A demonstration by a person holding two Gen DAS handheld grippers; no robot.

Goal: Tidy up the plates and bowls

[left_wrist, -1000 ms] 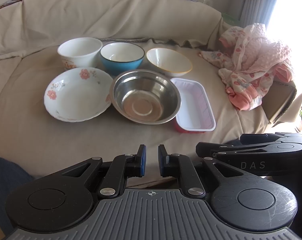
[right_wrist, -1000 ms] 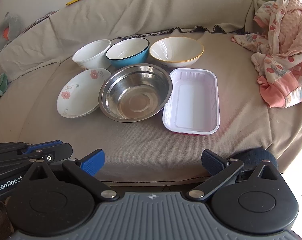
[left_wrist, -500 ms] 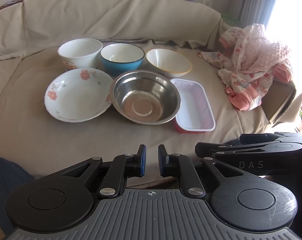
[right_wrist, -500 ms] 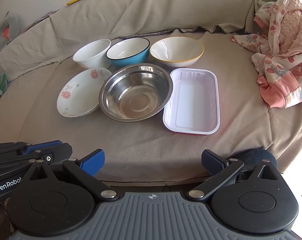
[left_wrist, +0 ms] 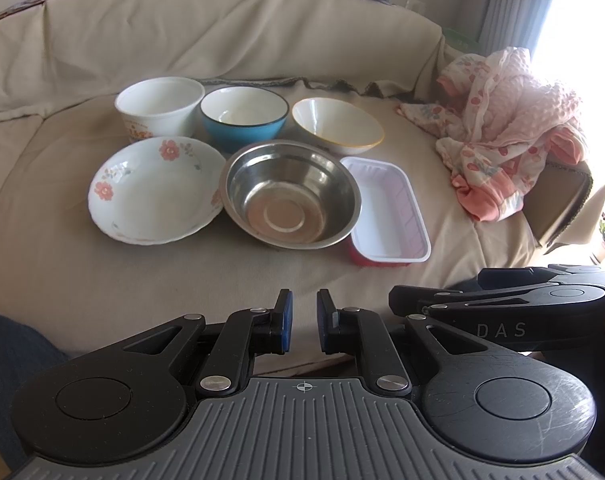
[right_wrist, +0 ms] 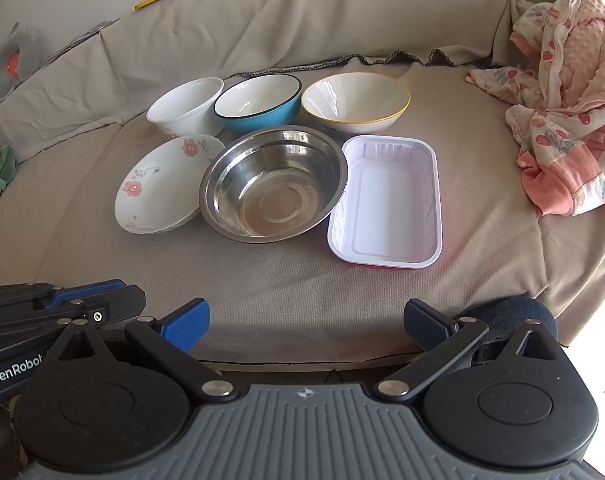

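Observation:
On the beige sofa seat stand a white bowl [left_wrist: 158, 106], a blue bowl [left_wrist: 244, 118] and a yellow-rimmed bowl [left_wrist: 336, 126] in a back row. In front lie a floral plate [left_wrist: 154, 196], a steel bowl [left_wrist: 290, 194] and a white plastic tray [left_wrist: 386, 210]. They show in the right wrist view too: steel bowl [right_wrist: 272, 184], tray [right_wrist: 388, 200], plate [right_wrist: 162, 184]. My left gripper [left_wrist: 301, 320] is nearly shut and empty, near the seat's front edge. My right gripper [right_wrist: 306, 320] is wide open and empty, also short of the dishes.
A pink baby blanket [left_wrist: 510, 132] lies heaped on the right of the seat, also in the right wrist view [right_wrist: 570, 92]. The sofa backrest [right_wrist: 302, 12] rises behind the bowls. A knee in dark cloth [right_wrist: 510, 312] sits by the right gripper.
The left view has shifted very slightly; the dishes and both grippers' jaws stand as before.

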